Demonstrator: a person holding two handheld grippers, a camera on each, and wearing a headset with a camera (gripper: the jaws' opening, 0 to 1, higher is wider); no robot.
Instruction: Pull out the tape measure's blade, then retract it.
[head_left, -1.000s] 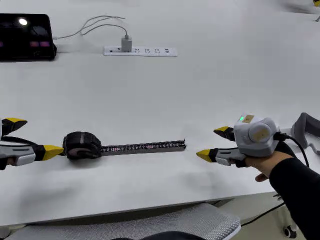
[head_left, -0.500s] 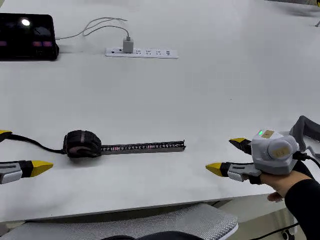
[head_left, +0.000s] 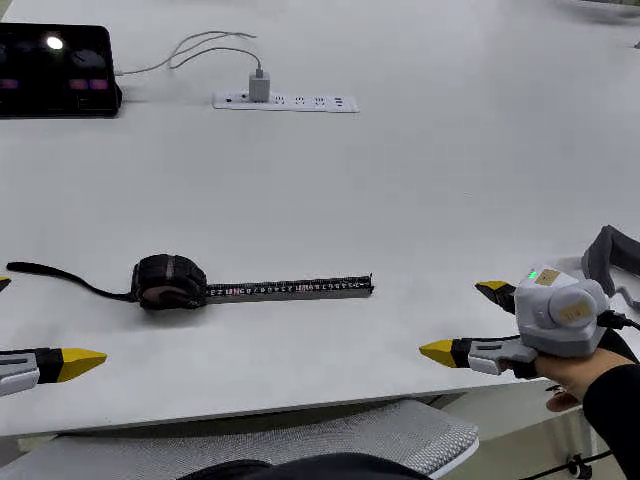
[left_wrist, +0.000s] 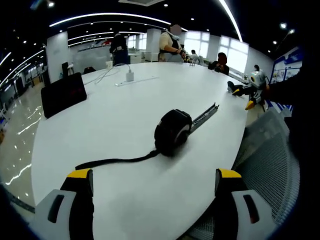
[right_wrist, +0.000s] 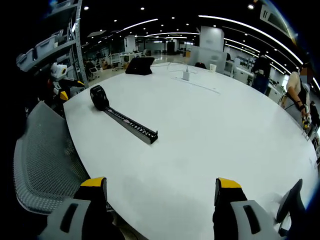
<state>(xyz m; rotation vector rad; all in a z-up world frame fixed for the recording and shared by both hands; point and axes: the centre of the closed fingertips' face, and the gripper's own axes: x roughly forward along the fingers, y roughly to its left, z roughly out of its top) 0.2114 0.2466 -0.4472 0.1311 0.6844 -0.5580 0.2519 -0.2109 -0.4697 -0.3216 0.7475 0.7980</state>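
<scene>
Left tongs farther back from tape measure, right tongs well apart; both wide, empty.

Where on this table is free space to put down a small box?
The table is bare between the power strip and the tape measure, and right of its blade. Crowded: only the far left corner, with the tablet.

Pulled left gripper off the tape measure toward the near table edge; drew right gripper farther back from the blade tip.
</scene>
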